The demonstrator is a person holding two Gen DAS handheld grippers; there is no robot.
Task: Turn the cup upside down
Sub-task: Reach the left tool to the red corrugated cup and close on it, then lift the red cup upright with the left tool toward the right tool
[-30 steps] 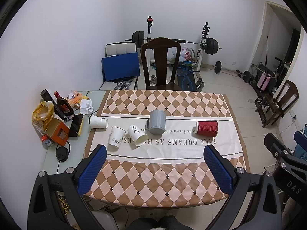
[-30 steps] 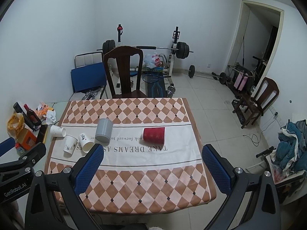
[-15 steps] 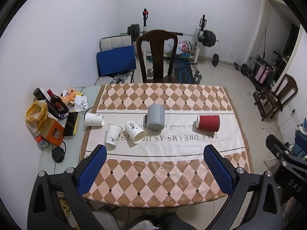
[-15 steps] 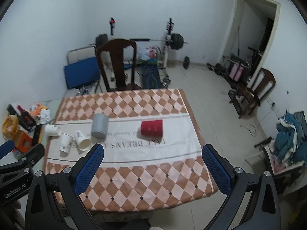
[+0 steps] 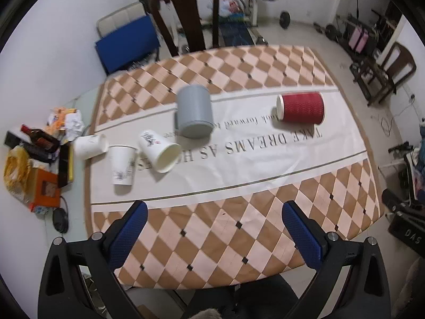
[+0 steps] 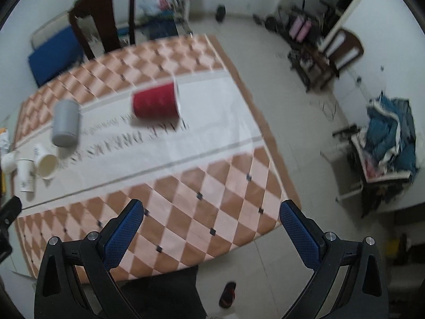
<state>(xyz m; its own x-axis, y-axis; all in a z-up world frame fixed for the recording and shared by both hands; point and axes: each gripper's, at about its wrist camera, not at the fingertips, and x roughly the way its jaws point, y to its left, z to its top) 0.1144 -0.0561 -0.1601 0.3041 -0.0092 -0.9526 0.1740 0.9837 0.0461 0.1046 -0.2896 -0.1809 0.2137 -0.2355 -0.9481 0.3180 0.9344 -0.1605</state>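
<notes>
A red ribbed cup [image 5: 301, 107] lies on its side on the white band of the tablecloth; it also shows in the right wrist view [image 6: 156, 101]. A grey mug [image 5: 195, 111] stands mouth down left of it, also in the right wrist view [image 6: 66, 123]. Three white paper cups sit further left: one lying with its mouth toward me [image 5: 160, 151], one mouth down [image 5: 122, 165], one on its side [image 5: 90, 146]. My left gripper [image 5: 213, 223] is open and empty above the table's near part. My right gripper [image 6: 212, 222] is open and empty above the near right corner.
The table [image 5: 212, 239] has a checked cloth. Bottles, a yellow bag and an orange box [image 5: 45, 188] crowd its left edge. A dark wooden chair [image 5: 188, 16] stands at the far side. Gym weights and another chair [image 5: 393, 66] are on the floor to the right.
Both grippers have moved forward and tilted down toward the table, so the cups look larger. The right wrist view is blurred by motion. The cups have not moved.
</notes>
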